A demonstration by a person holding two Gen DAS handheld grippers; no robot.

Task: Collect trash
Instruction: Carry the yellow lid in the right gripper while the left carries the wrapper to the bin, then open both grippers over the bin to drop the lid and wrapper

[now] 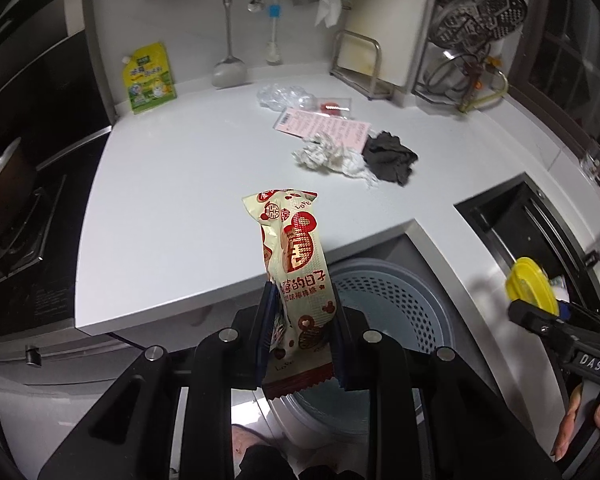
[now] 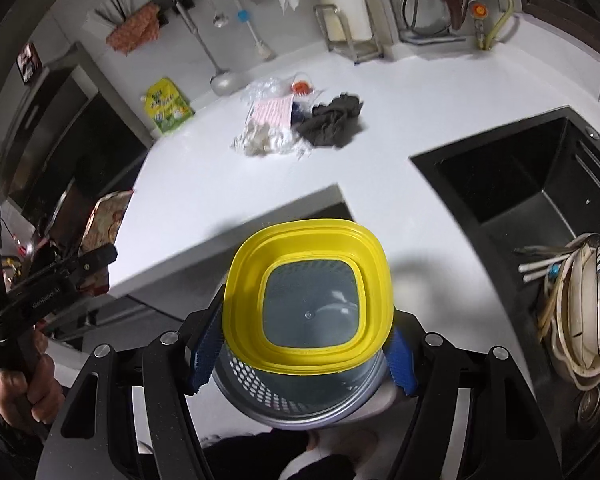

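Observation:
My left gripper [image 1: 302,312] is shut on a cream and red snack wrapper [image 1: 296,264], held upright over the counter's front edge, above a grey perforated waste basket [image 1: 396,312] on the floor. My right gripper [image 2: 300,344] is shut on a yellow-rimmed clear lid [image 2: 308,292], held over the same basket [image 2: 300,388]. The lid also shows at the right of the left wrist view [image 1: 530,286]. The wrapper shows at the left of the right wrist view [image 2: 104,224]. On the counter lie crumpled white paper [image 1: 328,156], a dark rag [image 1: 388,156], a pink sheet [image 1: 324,124] and clear plastic [image 1: 284,96].
The white counter [image 1: 180,184] has a black stove with a pan [image 1: 8,188] at left and a dark sink [image 2: 520,184] with dishes [image 2: 580,300] at right. A yellow-green pouch [image 1: 148,76], hanging utensils and a dish rack [image 1: 476,32] line the back wall.

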